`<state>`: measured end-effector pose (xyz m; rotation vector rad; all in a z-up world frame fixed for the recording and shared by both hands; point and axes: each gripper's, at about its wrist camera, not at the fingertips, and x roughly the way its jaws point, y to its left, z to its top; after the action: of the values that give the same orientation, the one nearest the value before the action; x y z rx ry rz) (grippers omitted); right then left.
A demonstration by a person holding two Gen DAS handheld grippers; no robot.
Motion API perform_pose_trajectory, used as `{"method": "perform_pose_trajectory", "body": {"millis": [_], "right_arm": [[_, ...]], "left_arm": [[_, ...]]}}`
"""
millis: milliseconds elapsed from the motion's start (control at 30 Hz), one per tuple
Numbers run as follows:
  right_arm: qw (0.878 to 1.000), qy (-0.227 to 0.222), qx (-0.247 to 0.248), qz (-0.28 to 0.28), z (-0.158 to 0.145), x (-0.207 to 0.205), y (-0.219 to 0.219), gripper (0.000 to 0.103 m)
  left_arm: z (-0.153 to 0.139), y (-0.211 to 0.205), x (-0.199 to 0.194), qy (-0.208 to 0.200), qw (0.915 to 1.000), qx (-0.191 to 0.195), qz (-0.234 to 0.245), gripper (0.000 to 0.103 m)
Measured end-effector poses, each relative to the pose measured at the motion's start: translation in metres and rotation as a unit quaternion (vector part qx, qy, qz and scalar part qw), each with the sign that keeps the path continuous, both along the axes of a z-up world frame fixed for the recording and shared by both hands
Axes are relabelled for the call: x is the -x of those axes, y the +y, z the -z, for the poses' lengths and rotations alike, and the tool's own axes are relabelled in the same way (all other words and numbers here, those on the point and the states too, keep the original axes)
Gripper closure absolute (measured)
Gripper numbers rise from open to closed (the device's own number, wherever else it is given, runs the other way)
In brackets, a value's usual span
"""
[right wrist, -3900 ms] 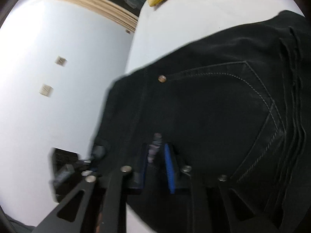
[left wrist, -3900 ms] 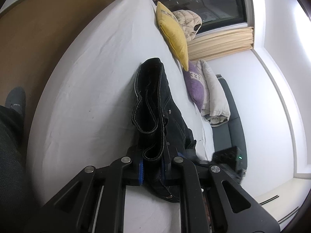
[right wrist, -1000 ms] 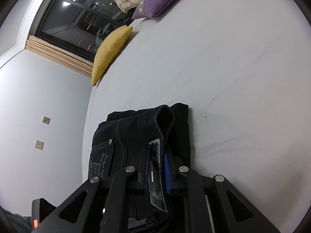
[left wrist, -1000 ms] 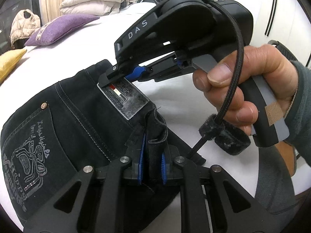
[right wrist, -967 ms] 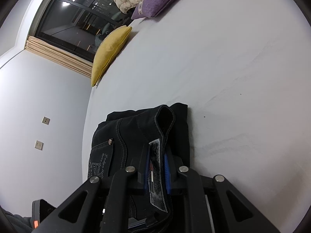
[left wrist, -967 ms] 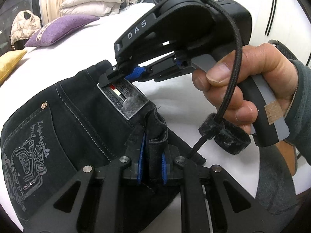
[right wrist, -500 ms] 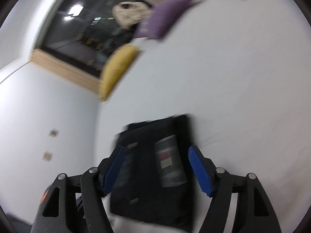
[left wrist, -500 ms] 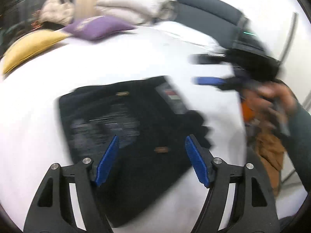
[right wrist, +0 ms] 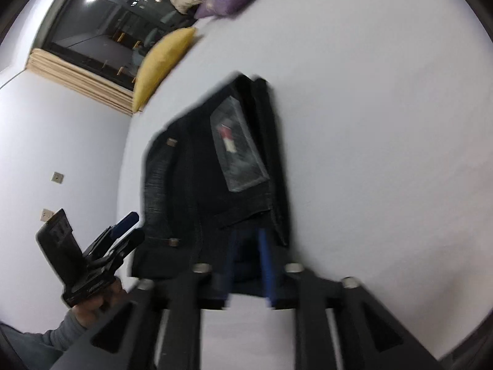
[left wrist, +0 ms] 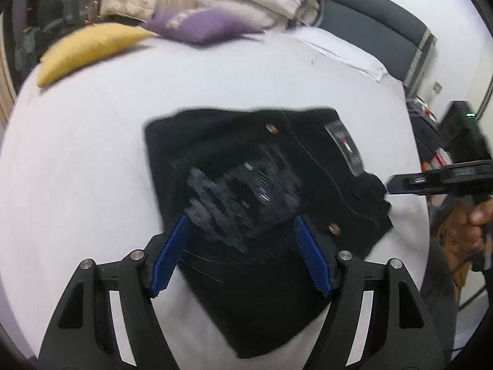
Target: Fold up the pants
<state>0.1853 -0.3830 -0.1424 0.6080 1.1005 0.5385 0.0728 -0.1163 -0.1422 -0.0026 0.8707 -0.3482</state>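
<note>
Left wrist view: the left gripper (left wrist: 240, 252) hangs with jaws spread, having let go of the waistband it clamped a second ago. Beyond, the folded pants (left wrist: 262, 191) lie flat on the bed (left wrist: 92, 154), long axis running near-left to far-right, waistband label rightward. The right gripper (right wrist: 248, 265), also released, is closing on nothing. Folding looks finished.
</note>
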Motion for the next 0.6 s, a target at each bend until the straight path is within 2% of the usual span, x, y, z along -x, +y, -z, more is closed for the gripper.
{"method": "perform_pose_trajectory", "body": {"millis": [33, 100, 167, 200, 267, 333, 400, 433, 533, 600], "right_arm": [[1.000, -0.017, -0.012, -0.013, -0.009, 0.001, 0.006, 0.069], [0.998, -0.032, -0.036, -0.045, -0.016, -0.001, 0.024, 0.053], [0.998, -0.009, -0.026, -0.063, 0.003, -0.003, 0.039, 0.024], [0.998, 0.014, -0.015, -0.065, 0.019, -0.006, 0.041, 0.025], [0.998, 0.051, -0.010, -0.042, 0.042, -0.011, 0.030, 0.050], [0.998, 0.036, -0.023, -0.038, 0.026, -0.010, 0.019, 0.050], [0.999, 0.002, -0.005, -0.053, 0.002, -0.011, 0.019, 0.047], [0.998, -0.010, -0.010, -0.057, -0.007, -0.011, 0.019, 0.047], [0.996, -0.048, -0.046, -0.056, -0.030, -0.036, 0.025, 0.035], [0.994, -0.065, -0.062, -0.062, -0.031, -0.060, 0.036, 0.034]], "left_arm": [[0.001, 0.007, -0.002, -0.001, 1.0000, 0.003, -0.008, 0.033], [0.009, 0.015, -0.011, 0.012, 0.9997, -0.001, -0.021, 0.033], [0.025, 0.013, -0.018, 0.046, 0.9986, -0.017, -0.022, 0.033], [0.040, 0.007, -0.022, 0.071, 0.9970, -0.025, -0.017, 0.028], [0.039, 0.016, -0.020, 0.077, 0.9968, -0.006, -0.022, 0.028], [0.022, 0.025, -0.020, 0.044, 0.9985, 0.000, -0.032, 0.028], [0.009, 0.031, -0.029, 0.019, 0.9992, 0.005, -0.035, 0.028], [0.003, 0.030, -0.041, 0.016, 0.9994, 0.003, -0.030, 0.028], [0.006, 0.015, -0.081, 0.011, 0.9996, -0.021, -0.014, 0.028], [0.018, 0.000, -0.105, 0.025, 0.9986, -0.047, -0.006, 0.028]]}}
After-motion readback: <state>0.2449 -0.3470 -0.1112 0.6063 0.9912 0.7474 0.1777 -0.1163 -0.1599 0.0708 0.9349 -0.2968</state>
